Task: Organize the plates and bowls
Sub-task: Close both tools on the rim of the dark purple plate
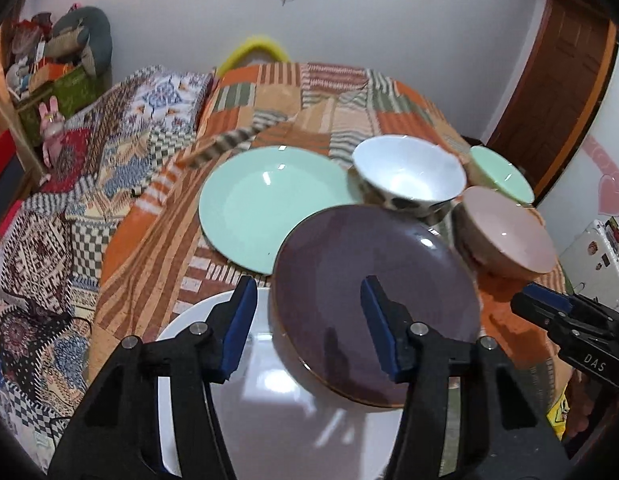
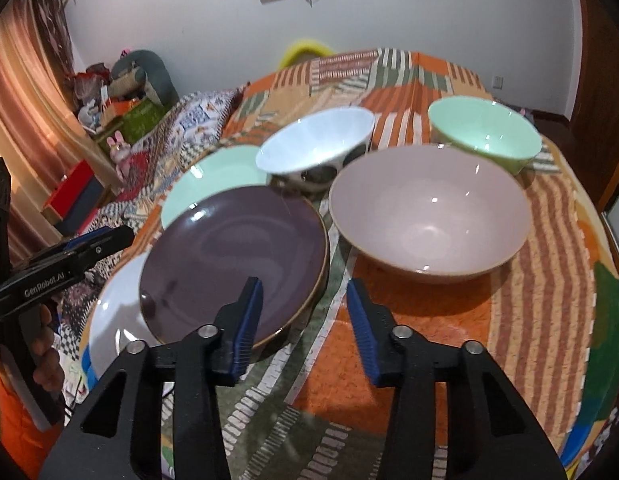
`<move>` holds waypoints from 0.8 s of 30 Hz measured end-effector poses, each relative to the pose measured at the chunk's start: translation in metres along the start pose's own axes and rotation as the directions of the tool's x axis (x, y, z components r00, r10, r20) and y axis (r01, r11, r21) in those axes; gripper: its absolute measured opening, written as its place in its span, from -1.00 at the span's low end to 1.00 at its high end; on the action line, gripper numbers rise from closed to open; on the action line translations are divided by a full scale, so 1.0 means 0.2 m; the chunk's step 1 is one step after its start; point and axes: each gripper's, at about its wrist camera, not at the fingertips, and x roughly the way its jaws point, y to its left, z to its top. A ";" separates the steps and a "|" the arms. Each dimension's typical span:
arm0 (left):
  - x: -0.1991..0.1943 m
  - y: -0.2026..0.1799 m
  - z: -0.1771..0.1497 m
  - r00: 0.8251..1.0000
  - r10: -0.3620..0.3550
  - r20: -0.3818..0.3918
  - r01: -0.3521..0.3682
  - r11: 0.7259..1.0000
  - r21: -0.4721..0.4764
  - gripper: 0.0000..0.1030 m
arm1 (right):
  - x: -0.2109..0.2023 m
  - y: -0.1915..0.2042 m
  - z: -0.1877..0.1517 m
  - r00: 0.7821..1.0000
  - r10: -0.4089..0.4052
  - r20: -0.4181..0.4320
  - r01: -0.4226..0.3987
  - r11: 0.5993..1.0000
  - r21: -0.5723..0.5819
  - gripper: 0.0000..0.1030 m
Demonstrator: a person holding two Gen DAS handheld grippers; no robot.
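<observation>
Your left gripper [image 1: 309, 312] is hovering part spread over the purple plate's [image 1: 373, 300] left rim, pinching nothing. Purple plate is overlapping the white plate [image 1: 269, 420]. Your right gripper [image 2: 305, 312] is also sitting part spread, straddling its right rim, pink bowl [image 2: 429, 216] just beyond
</observation>
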 end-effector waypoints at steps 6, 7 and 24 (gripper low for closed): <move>0.15 0.08 0.01 0.998 -0.012 -0.060 0.010 0.999 -0.035 -0.45 | 0.11 -0.01 0.00 0.998 -0.007 -0.059 0.007 1.000 0.003 -0.56; 0.16 0.08 0.01 0.998 -0.015 -0.060 0.013 0.999 -0.038 -0.49 | 0.12 0.00 0.00 0.998 -0.009 -0.063 0.009 1.000 0.003 -0.62; 0.33 0.14 0.04 0.991 -0.076 -0.110 0.066 0.994 -0.089 -0.64 | 0.24 -0.03 0.01 0.992 -0.026 -0.120 0.031 0.999 0.035 -0.68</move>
